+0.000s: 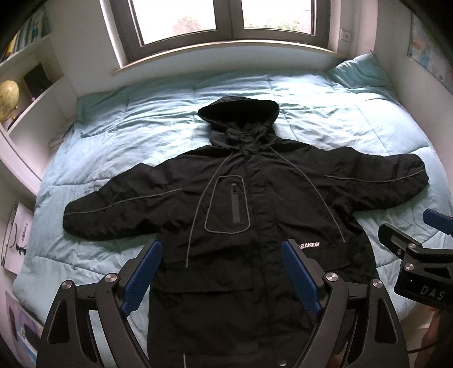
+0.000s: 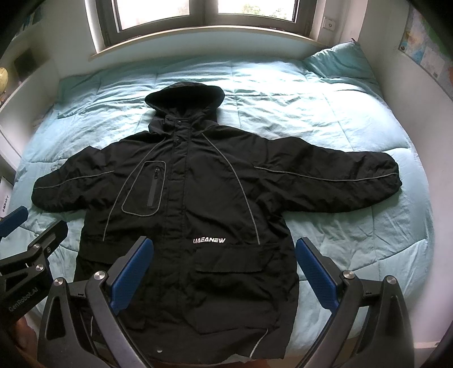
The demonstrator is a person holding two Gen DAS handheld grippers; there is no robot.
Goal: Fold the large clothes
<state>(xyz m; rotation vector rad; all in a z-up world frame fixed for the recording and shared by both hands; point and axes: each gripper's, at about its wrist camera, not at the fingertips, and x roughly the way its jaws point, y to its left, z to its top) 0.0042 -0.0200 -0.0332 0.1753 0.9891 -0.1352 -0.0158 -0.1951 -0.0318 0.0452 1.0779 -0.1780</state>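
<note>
We had the shelf with a globe at upper left of the left view. The jacket lay flat, front up, mid-frame on the quilt, hood toward the window, both sleeves spread out to the sides. Our left gripper hung over its lower front, jaws wide apart, gripping nothing. At the right edge of that view we saw the right gripper from the side. In the right view, the right gripper sat bottom centre above the hem, jaws likewise spread, empty. A pillow was upper right, a map on the right wall.
</note>
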